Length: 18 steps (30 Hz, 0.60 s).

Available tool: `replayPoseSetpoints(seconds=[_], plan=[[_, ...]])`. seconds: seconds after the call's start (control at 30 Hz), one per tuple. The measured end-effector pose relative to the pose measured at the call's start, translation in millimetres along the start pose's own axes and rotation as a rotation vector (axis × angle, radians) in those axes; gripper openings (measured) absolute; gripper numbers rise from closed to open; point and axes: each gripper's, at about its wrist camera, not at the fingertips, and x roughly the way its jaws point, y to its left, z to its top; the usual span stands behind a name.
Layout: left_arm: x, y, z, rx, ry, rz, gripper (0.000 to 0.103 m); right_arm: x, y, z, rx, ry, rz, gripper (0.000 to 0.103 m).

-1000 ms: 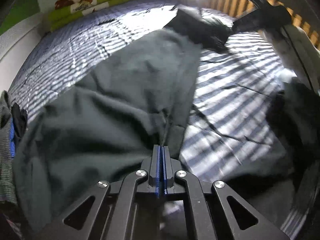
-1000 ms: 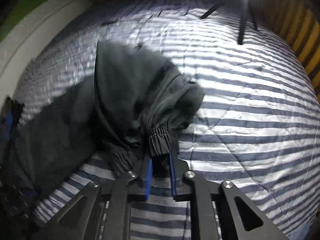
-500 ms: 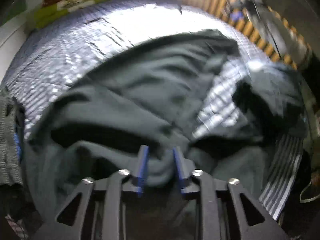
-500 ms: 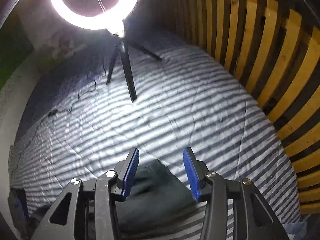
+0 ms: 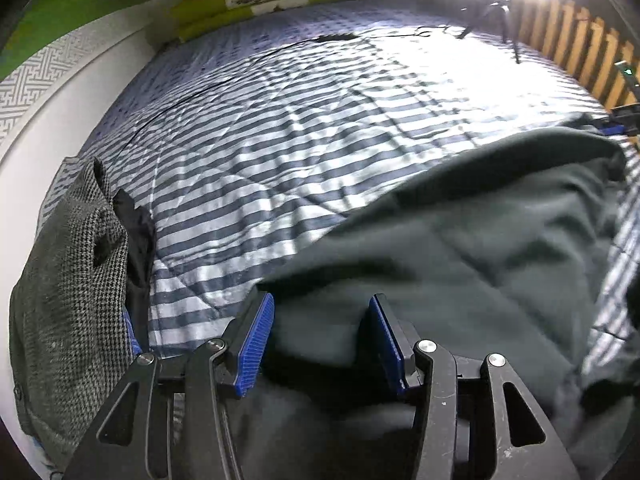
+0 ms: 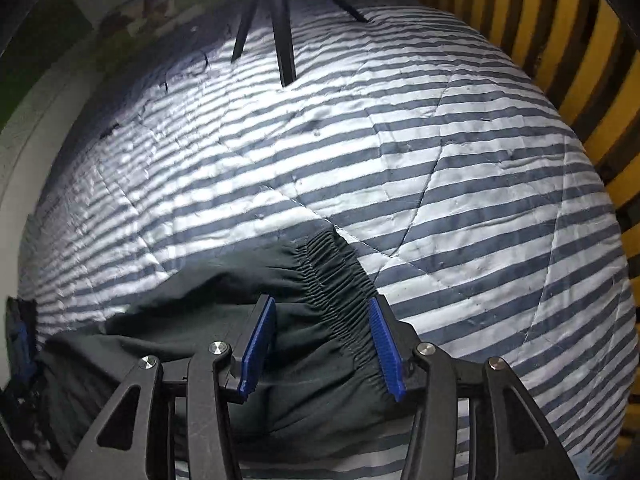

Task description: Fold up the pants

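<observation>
My left claw (image 5: pixel 320 336) stands about half open over the dark green pants (image 5: pixel 460 264), which lie spread on the striped bed cover (image 5: pixel 280 152). Its jaws have just been opening, and a fold of the pants sits between the blue pads (image 5: pixel 256 344) without being pinched; the cloth lies loose under and ahead of the fingers. From this claw the pants run off to the right and away, with their edge just at the left pad, and bare striped cover begins to the left of it. A grey checked garment (image 5: pixel 68 288) lies piled at the left edge of the bed, apart from the pants.

My right claw (image 6: pixel 320 344) is also partly open, its jaws having opened over the last moment, and it grips nothing. The gathered elastic band of the pants (image 6: pixel 336 280) lies between the two blue pads (image 6: pixel 384 344), running slantwise from the far side toward the right pad. The rest of the pants spreads left and toward me under the claw. Beyond the band is bare striped cover, with the black legs of a tripod (image 6: pixel 280 40) standing at the far end and yellow slats (image 6: pixel 560 48) along the right.
</observation>
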Motion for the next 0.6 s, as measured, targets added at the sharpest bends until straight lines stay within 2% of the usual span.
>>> replayPoseSetpoints(seconds=[0.03,0.07,0.1,0.13,0.2,0.23,0.3,0.33,0.37,0.4,0.47,0.53,0.6], plan=[[6,2,0,-0.008,0.009,-0.010,0.053,2,1,0,-0.002,-0.002,-0.010,0.045],[11,1,-3,-0.011,0.022,-0.020,0.045,5,4,-1,-0.007,-0.011,-0.024,0.039],[17,-2,-6,-0.002,0.034,-0.029,0.015,4,8,-2,-0.018,-0.033,-0.038,0.030],[19,-6,-7,0.014,0.045,-0.024,0.006,2,12,-2,-0.030,-0.046,-0.036,0.023],[13,-14,-7,0.038,0.020,0.005,0.003,-10,22,-2,-0.068,-0.112,-0.045,0.022],[8,-15,-5,0.034,0.003,0.010,0.003,-24,28,1,-0.096,-0.179,-0.073,0.021],[-5,-13,-2,0.007,-0.039,0.024,0.005,-48,29,10,-0.085,-0.286,-0.075,0.021],[-12,-14,-1,-0.006,-0.051,0.018,0.008,-61,25,17,-0.052,-0.352,-0.071,0.021],[-18,-16,-1,-0.010,-0.057,0.000,0.021,-67,23,21,-0.029,-0.381,-0.072,0.023],[-29,-22,-2,-0.007,-0.082,-0.024,0.035,-68,21,28,-0.011,-0.379,-0.093,0.025],[-43,-40,-6,0.036,-0.102,-0.062,0.047,-55,21,38,-0.024,-0.296,-0.130,0.033],[-52,-74,-13,0.135,-0.082,-0.137,0.047,-49,16,35,-0.016,-0.265,-0.128,0.033],[-55,-105,-20,0.218,-0.060,-0.199,0.047,-44,7,27,0.009,-0.224,-0.086,0.044]])
